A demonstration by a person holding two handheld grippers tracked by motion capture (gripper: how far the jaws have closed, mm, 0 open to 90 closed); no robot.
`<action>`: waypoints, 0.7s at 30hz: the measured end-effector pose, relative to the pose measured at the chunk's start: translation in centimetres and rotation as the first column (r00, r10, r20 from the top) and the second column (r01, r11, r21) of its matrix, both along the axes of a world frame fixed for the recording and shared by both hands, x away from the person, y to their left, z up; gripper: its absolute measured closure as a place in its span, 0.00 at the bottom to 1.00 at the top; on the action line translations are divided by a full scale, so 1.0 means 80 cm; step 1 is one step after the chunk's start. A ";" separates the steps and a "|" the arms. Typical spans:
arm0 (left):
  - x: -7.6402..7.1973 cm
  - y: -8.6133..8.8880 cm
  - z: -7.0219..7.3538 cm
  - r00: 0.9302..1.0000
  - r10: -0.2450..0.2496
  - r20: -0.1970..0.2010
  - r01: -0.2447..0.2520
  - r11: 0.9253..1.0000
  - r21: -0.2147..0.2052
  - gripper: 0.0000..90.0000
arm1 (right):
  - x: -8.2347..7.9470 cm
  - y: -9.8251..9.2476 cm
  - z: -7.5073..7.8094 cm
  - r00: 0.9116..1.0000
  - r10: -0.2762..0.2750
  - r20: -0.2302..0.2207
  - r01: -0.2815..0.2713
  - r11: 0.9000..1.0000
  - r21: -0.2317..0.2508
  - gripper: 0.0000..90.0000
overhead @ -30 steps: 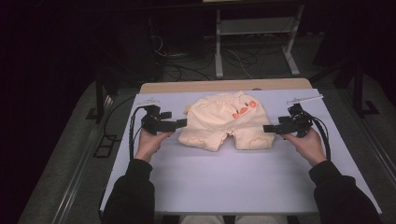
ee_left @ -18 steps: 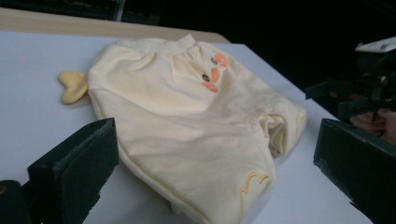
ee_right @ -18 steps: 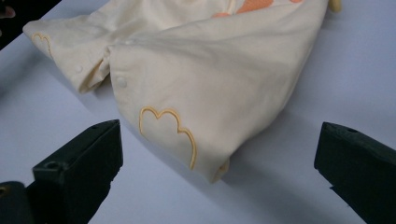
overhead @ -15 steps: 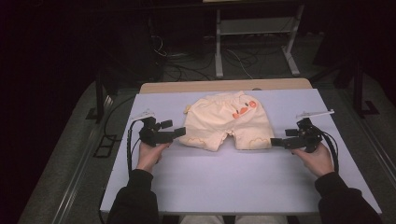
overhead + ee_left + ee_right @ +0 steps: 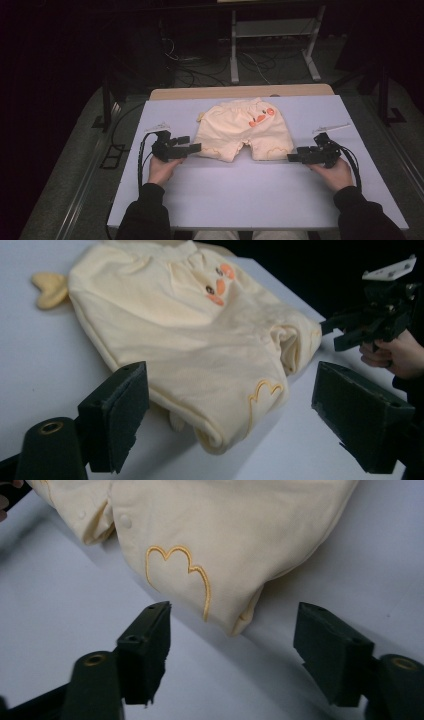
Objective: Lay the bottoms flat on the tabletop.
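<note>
The left gripper (image 5: 194, 147), jaws just narrowing but apart with nothing pinched, aims at the left leg hem of the cream shorts (image 5: 243, 129) lying flat mid-table; the right gripper (image 5: 292, 158) likewise at the right hem. Approach step; next, each must slide onto its hem and clamp

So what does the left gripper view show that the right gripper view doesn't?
Left gripper view alone: the orange duck face on the cream baby shorts, a yellow tab at their far edge, and the right gripper in the person's hand at the far leg. Right gripper view alone: two snap buttons near the crotch. Both: a leg hem with a yellow scalloped outline, open black fingers astride it, the pale table.
</note>
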State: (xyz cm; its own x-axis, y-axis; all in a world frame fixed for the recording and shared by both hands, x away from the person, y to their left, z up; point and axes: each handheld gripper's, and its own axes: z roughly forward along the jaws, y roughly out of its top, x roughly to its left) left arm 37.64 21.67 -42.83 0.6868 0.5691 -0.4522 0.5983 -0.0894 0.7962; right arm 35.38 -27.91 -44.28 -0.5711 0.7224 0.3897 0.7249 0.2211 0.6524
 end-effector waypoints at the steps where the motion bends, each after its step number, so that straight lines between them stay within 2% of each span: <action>1: 0.001 0.000 -0.002 1.000 -0.010 -0.009 0.010 1.000 0.002 0.20 | 0.001 0.001 -0.001 1.000 0.003 -0.002 -0.003 1.000 0.007 0.40; 3: 0.001 -0.002 -0.003 1.000 -0.022 -0.022 0.022 1.000 0.007 0.25 | 0.003 0.003 -0.003 1.000 -0.002 -0.006 0.002 1.000 0.009 0.43; 6: 0.000 -0.006 -0.003 0.999 -0.032 0.006 0.032 0.999 0.039 0.32 | 0.006 0.007 -0.006 1.000 -0.012 -0.017 0.012 1.000 -0.008 0.52; 8: 0.000 -0.007 -0.004 0.999 -0.037 0.000 0.037 0.998 0.044 0.34 | 0.008 0.009 -0.008 1.000 -0.010 -0.026 0.010 1.000 -0.008 0.56; 10: 0.001 -0.007 -0.006 0.999 -0.045 -0.015 0.046 0.998 0.048 0.38 | 0.008 0.011 -0.008 1.000 -0.001 -0.024 0.001 1.000 -0.001 0.60; 13: 0.002 -0.008 -0.008 0.998 -0.045 -0.034 0.048 0.996 0.075 0.44 | 0.009 0.014 -0.008 1.000 0.010 -0.021 -0.010 1.000 -0.007 0.70; 17: 0.002 -0.006 -0.010 0.996 -0.056 -0.075 0.062 0.995 0.083 0.53 | 0.010 0.020 -0.007 0.999 0.024 -0.026 -0.025 0.999 -0.038 0.88; 21: 0.004 -0.006 -0.013 0.990 -0.066 -0.122 0.078 0.993 0.091 0.66 | 0.010 0.021 -0.003 0.999 0.027 -0.019 -0.028 0.998 -0.047 0.92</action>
